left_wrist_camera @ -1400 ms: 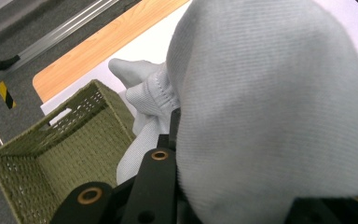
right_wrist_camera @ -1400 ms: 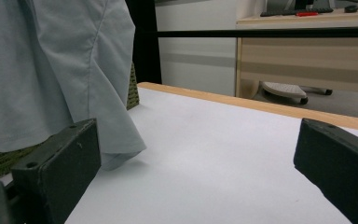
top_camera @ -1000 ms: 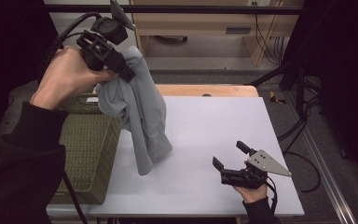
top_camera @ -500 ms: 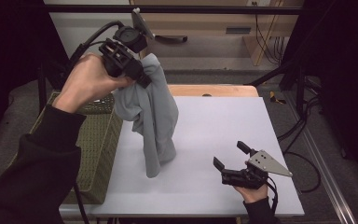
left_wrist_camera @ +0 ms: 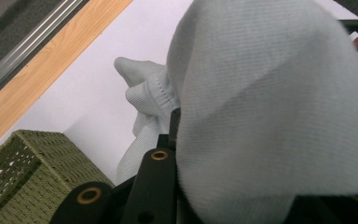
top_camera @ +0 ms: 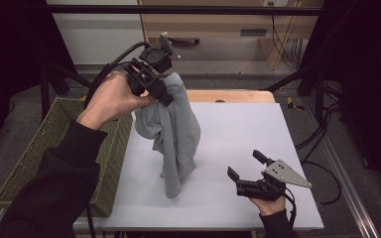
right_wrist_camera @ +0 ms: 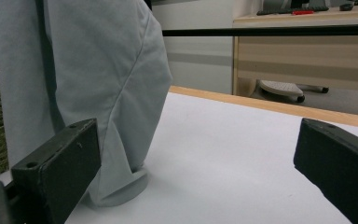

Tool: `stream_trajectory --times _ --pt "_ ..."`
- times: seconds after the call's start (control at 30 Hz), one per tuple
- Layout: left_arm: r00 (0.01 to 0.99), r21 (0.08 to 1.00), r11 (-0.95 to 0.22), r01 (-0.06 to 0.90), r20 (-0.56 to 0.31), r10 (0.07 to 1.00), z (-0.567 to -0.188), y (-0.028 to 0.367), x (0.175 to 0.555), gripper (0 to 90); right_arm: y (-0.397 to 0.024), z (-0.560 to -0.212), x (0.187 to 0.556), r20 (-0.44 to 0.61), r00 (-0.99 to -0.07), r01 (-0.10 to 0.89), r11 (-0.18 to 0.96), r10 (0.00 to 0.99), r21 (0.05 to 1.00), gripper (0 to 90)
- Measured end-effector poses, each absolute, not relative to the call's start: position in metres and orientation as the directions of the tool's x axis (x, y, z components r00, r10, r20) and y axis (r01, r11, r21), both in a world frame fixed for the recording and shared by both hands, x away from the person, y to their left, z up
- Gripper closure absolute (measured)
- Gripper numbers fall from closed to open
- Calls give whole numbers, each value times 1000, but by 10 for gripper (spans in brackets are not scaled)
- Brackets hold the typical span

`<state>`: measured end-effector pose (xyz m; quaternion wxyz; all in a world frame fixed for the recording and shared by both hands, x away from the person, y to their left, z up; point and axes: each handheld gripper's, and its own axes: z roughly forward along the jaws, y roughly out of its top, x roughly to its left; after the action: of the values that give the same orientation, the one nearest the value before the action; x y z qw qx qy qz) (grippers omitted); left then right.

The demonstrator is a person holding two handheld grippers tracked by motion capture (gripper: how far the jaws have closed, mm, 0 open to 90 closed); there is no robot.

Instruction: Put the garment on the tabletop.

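Note:
A grey garment (top_camera: pixel 173 134) hangs from my left gripper (top_camera: pixel 164 96), which is held high over the table's left part and is shut on the cloth's top. Its lower end rests on the white table (top_camera: pixel 238 129). In the left gripper view the grey garment (left_wrist_camera: pixel 270 107) drapes over the jaws and hides their tips. My right gripper (top_camera: pixel 247 166) rests near the table's front right, open, with nothing between its jaws. In the right gripper view the hanging garment (right_wrist_camera: pixel 98 84) stands ahead at the left and its hem touches the table (right_wrist_camera: pixel 242 158).
A green woven basket (top_camera: pixel 54 148) stands along the table's left side, below my left forearm. A wooden strip (top_camera: pixel 228 95) borders the table's far edge. Black frame bars, cables and a wooden desk lie beyond.
My left gripper has carried the garment up and to the right, from above the basket to over the table. The right gripper has stayed in place.

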<state>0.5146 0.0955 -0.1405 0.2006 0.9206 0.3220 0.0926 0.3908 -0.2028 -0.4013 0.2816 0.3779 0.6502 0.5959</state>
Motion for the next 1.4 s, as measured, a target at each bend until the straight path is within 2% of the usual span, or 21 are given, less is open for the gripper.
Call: stream_trajectory --times 0.5,1.07,1.4 --pt "785 401 -724 561 19 619 -176 86 522 773 -203 -401 390 90 -555 162 1 827 987 10" --pt "797 420 -720 552 -14 603 -211 80 519 767 -203 -402 390 89 -556 161 3 826 987 10" --pt "806 422 -720 550 -42 591 -244 75 522 767 -204 -402 390 90 -555 160 -1 827 987 10"
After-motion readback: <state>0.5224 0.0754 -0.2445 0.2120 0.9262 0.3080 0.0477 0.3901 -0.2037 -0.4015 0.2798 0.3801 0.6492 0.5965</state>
